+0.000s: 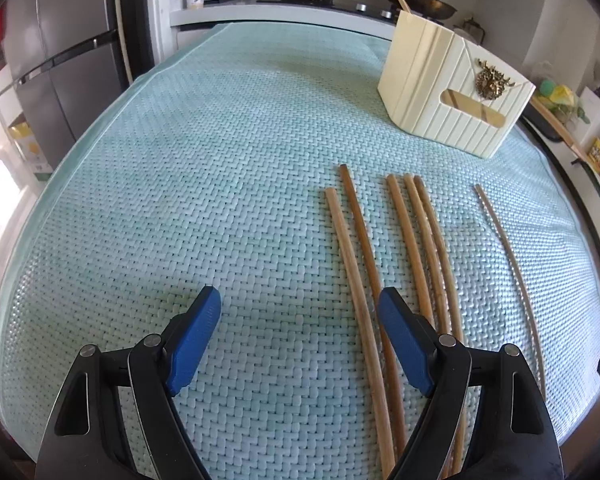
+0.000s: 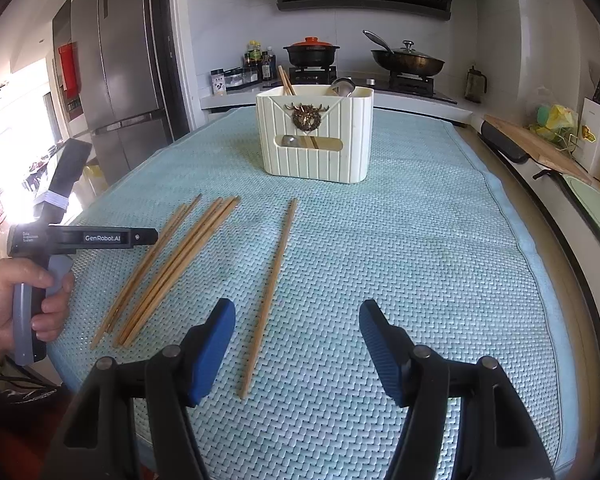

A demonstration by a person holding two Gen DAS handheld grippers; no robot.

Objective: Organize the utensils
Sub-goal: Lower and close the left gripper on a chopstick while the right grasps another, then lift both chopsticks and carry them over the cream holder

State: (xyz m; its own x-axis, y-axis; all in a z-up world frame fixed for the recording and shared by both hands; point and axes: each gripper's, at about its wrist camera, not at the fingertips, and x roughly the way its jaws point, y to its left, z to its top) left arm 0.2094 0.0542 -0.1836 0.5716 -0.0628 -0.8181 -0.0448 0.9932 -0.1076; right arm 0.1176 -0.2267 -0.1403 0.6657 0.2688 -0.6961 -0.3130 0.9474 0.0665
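Several wooden chopsticks (image 1: pixel 416 248) lie side by side on the pale green woven mat (image 1: pixel 220 160), with one lone chopstick (image 1: pixel 508 256) apart to the right. A cream utensil holder (image 1: pixel 456 88) stands beyond them; it holds chopsticks and a metal spoon in the right wrist view (image 2: pixel 316 136). My left gripper (image 1: pixel 300 316) is open, low over the mat, its right finger over the chopsticks' near ends. My right gripper (image 2: pixel 298 336) is open and empty, with the lone chopstick (image 2: pixel 270 292) just inside its left finger. The bunch (image 2: pixel 172 268) lies further left.
The left hand-held gripper body (image 2: pixel 84 238) shows at the left of the right wrist view. Behind the mat are a stove with a pot (image 2: pixel 311 51) and a wok (image 2: pixel 407 62), spice jars, and a fridge (image 2: pixel 120 72). A cutting board (image 2: pixel 536 148) lies on the right counter.
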